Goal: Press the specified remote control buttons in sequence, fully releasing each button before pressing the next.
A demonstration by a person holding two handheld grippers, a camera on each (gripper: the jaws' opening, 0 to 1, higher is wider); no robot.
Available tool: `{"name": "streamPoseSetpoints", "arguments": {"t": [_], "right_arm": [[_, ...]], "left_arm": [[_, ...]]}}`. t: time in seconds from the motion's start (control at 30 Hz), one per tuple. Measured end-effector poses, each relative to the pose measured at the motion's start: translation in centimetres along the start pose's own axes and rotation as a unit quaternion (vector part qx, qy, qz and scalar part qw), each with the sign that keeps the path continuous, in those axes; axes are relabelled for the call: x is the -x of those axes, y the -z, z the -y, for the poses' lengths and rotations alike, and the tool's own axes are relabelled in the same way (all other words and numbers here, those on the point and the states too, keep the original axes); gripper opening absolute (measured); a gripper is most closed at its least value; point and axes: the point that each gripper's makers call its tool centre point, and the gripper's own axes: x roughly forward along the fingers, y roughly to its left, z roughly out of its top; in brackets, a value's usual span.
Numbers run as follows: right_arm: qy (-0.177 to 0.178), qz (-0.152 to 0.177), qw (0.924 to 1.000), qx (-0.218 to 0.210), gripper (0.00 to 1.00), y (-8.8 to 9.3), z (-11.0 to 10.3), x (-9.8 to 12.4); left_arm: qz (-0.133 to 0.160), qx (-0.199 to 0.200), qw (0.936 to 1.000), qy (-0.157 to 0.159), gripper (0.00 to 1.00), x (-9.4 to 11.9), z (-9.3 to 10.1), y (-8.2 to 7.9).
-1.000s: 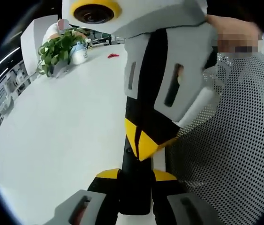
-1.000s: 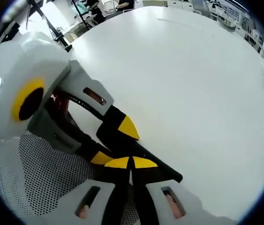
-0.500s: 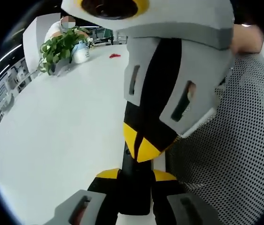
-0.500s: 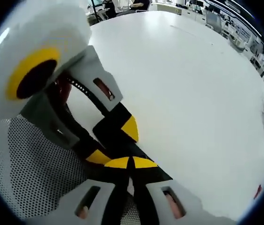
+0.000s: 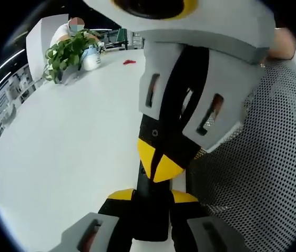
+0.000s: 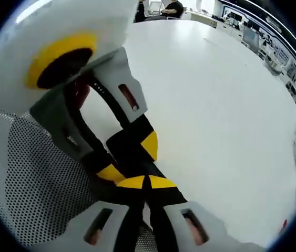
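White bench (image 5: 58, 157) with a plant (image 5: 66, 52) at 11 o'clock. Left tongs (image 5: 150, 197) pinch the black remote (image 5: 150, 210); right tongs (image 6: 146, 184), pressed together, bear on it. Sequence progress cannot be judged.

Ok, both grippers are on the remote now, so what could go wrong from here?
1. The right gripper, jaws shut, bears on the remote, which the left gripper merely pinches; a hard push may tip it or slip it loose toward the table.
2. The grippers cover the buttons, so a wrong or double press could pass unseen.
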Motion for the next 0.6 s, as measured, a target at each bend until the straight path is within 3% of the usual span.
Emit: {"name": "streamPoseSetpoints", "arguments": {"t": [0.07,0.2,0.47,0.53,0.6], "right_arm": [[-0.002,-0.009,0.9997,-0.025,0.0,0.05,0.07,0.01],[0.007,-0.021,0.9997,-0.003,0.0,0.01,-0.16,-0.01],[0.007,-0.021,0.9997,-0.007,0.0,0.06,-0.04,0.0],[0.015,-0.018,0.9996,0.014,0.0,0.07,-0.11,0.01],[0.027,-0.014,0.9975,0.064,0.0,-0.09,-0.01,-0.07]], "left_arm": [[0.0,-0.001,1.0,0.0,0.25,0.01,0.01,0.0],[0.002,0.0,1.0,-0.001,0.25,0.01,0.0,0.03],[0.002,0.001,1.0,-0.002,0.25,-0.01,0.0,0.01],[0.002,0.002,1.0,-0.002,0.25,-0.01,-0.01,0.0],[0.002,0.003,1.0,-0.002,0.25,-0.01,-0.03,-0.01]]}}
